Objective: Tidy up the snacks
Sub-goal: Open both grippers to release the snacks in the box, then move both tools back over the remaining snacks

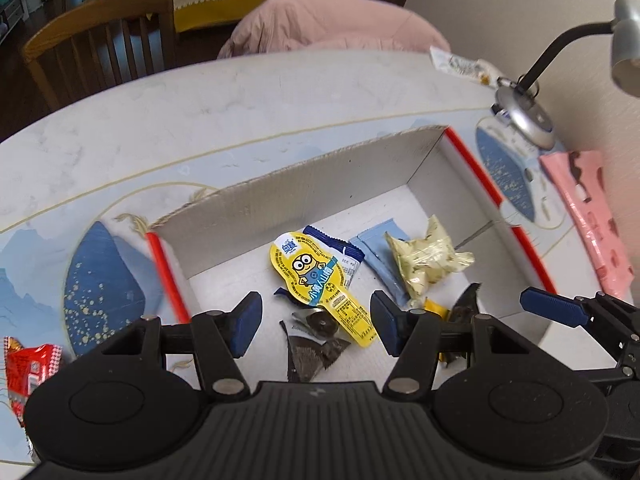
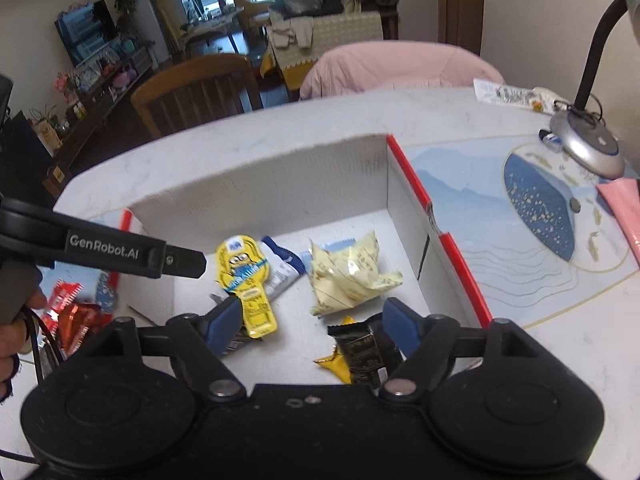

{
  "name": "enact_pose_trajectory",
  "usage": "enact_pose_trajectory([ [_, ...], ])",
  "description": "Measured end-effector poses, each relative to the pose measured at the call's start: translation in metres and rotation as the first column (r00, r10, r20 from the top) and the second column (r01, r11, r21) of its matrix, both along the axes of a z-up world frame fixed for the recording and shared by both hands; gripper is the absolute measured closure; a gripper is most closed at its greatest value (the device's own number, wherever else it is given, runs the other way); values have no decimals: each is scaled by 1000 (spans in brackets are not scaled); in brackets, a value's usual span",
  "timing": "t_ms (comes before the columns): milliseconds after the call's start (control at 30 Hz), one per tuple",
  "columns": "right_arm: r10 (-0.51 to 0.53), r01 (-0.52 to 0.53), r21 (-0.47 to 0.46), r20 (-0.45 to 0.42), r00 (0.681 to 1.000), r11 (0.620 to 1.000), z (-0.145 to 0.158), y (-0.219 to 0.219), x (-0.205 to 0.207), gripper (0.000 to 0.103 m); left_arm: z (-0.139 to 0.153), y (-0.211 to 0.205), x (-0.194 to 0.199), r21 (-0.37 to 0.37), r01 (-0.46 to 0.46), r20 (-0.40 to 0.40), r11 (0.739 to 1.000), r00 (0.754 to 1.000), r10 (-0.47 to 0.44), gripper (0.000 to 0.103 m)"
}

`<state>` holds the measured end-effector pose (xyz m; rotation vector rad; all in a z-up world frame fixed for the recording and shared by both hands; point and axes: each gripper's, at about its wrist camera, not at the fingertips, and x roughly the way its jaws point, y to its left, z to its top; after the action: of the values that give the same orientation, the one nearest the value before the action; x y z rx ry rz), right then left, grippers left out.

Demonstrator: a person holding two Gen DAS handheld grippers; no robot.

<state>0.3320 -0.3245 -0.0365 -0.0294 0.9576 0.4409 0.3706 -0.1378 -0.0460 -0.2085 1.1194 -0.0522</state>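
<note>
Both grippers hang open over the box, snacks lying loose inside.

The left gripper points down into the white cardboard box, its blue pads spread apart with nothing pinched between them; the yellow cartoon packet lies flat on the box floor below the gap. The right gripper is spread wide too, empty, hovering above a black-and-yellow wrapper. Beside that sit a pale yellow crinkled pouch and a blue-and-white packet, all resting in the box. A dark foil wrapper lies torn near the box's front edge. Outside the box, a red snack pack waits on the table at the left, and a pink packet lies at the right, near the desk lamp.
</note>
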Motion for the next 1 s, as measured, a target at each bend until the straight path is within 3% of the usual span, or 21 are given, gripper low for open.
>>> enact_pose_trajectory([
  [233, 5, -7, 51, 42, 999, 999, 23, 10, -28, 22, 28, 19, -38, -21, -16, 68, 1000, 998, 17, 44],
  [367, 7, -12, 77, 61, 998, 997, 34, 20, -45, 14, 41, 30, -63, -14, -7, 113, 1000, 994, 8, 43],
  [467, 12, -18, 95, 70, 997, 995, 41, 28, -57, 13, 50, 38, -82, -17, -8, 145, 1000, 989, 11, 43],
  [800, 69, -84, 124, 121, 990, 989, 55, 68, -103, 4, 65, 76, -144, -48, -5, 214, 999, 977, 16, 35],
  [1000, 100, -120, 132, 146, 984, 984, 55, 94, -123, 1, 67, 108, -178, -8, -33, 254, 999, 967, 34, 31],
])
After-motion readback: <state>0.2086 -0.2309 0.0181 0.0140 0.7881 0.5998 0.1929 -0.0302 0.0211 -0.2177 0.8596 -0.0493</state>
